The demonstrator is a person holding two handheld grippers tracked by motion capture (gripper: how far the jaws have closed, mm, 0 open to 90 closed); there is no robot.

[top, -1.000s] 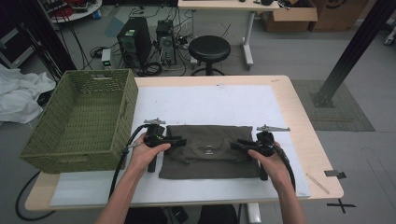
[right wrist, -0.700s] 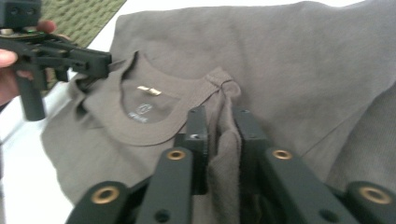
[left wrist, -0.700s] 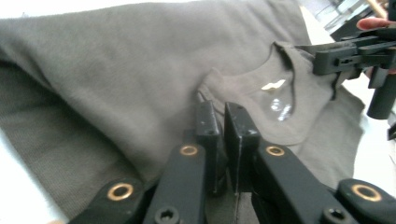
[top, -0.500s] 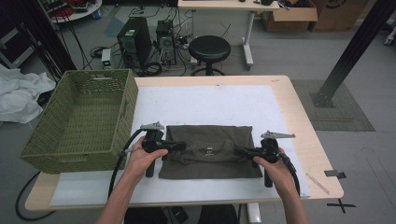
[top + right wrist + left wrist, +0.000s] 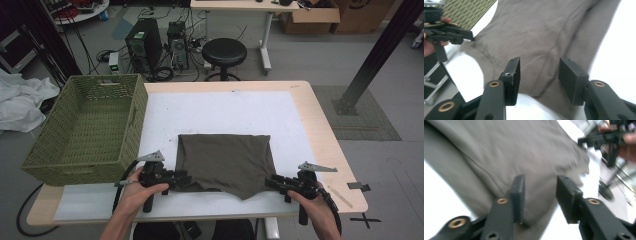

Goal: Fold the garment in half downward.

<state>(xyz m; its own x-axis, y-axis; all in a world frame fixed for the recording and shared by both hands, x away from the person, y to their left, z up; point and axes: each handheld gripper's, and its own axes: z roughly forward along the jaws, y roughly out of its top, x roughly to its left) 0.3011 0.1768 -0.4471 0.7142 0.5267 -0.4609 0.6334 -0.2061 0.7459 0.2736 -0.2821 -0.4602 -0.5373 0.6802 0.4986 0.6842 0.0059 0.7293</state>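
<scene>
A folded olive-brown garment [image 5: 225, 160] lies flat on the white sheet [image 5: 225, 107] near the table's front edge. My left gripper [image 5: 186, 177] sits at its near left corner and my right gripper [image 5: 269, 182] at its near right corner. Both have just been opening. In the left gripper view the jaws of my left gripper [image 5: 540, 181] stand apart over the garment [image 5: 506, 147], pads off the cloth. In the right gripper view my right gripper [image 5: 539, 62] is likewise open above the garment [image 5: 541, 30].
A green woven basket [image 5: 85, 125] stands on the table's left end, beside the sheet. Bare wooden table [image 5: 325, 135] runs along the right. Beyond the far edge are a black stool [image 5: 223, 52] and computer towers [image 5: 145, 45]. White fabric [image 5: 20, 102] lies on the floor at left.
Both hands have drawn back toward the near edge, from the garment's sides to its near corners. The jaws have opened and let go of the cloth, whose near edge now lies uneven.
</scene>
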